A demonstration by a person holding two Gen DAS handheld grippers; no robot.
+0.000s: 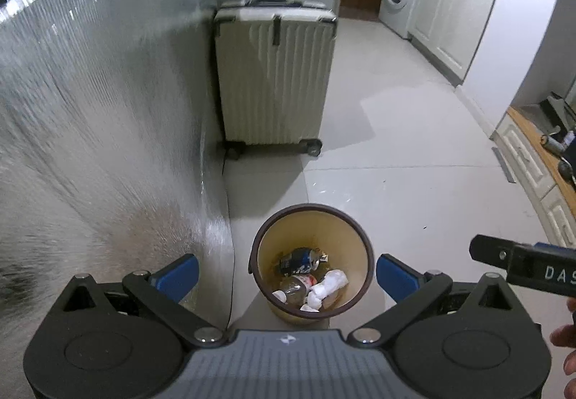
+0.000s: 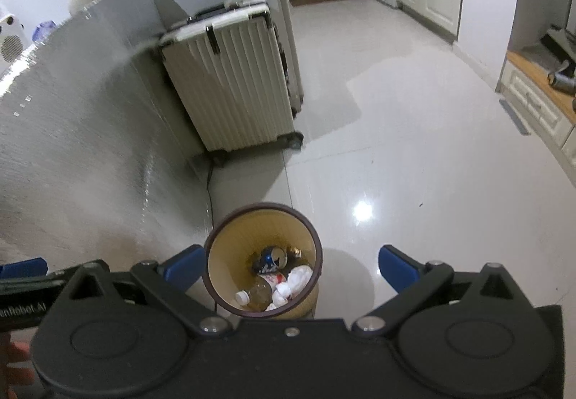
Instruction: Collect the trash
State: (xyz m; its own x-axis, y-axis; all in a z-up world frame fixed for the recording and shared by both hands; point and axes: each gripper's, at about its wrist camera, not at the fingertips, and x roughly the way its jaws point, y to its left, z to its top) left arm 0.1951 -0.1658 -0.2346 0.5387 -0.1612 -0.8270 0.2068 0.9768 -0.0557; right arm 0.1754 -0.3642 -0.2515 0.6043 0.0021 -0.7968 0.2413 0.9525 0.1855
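Left wrist view: left gripper (image 1: 287, 273) blue pads spread wide, nothing between them. Trash bin (image 1: 312, 262), tan inside with a dark brown rim, stands on the pale floor just beside a shiny grey panel (image 1: 108, 118). It holds a crushed can (image 1: 300, 259), a clear bottle (image 1: 295, 287) and white crumpled paper (image 1: 329, 285). Bin base hidden by gripper body.

Right wrist view: right gripper (image 2: 289, 267) likewise wide apart, empty, above the same bin (image 2: 262, 260). Cream suitcase (image 2: 230, 78) stands beyond. Can label illegible.
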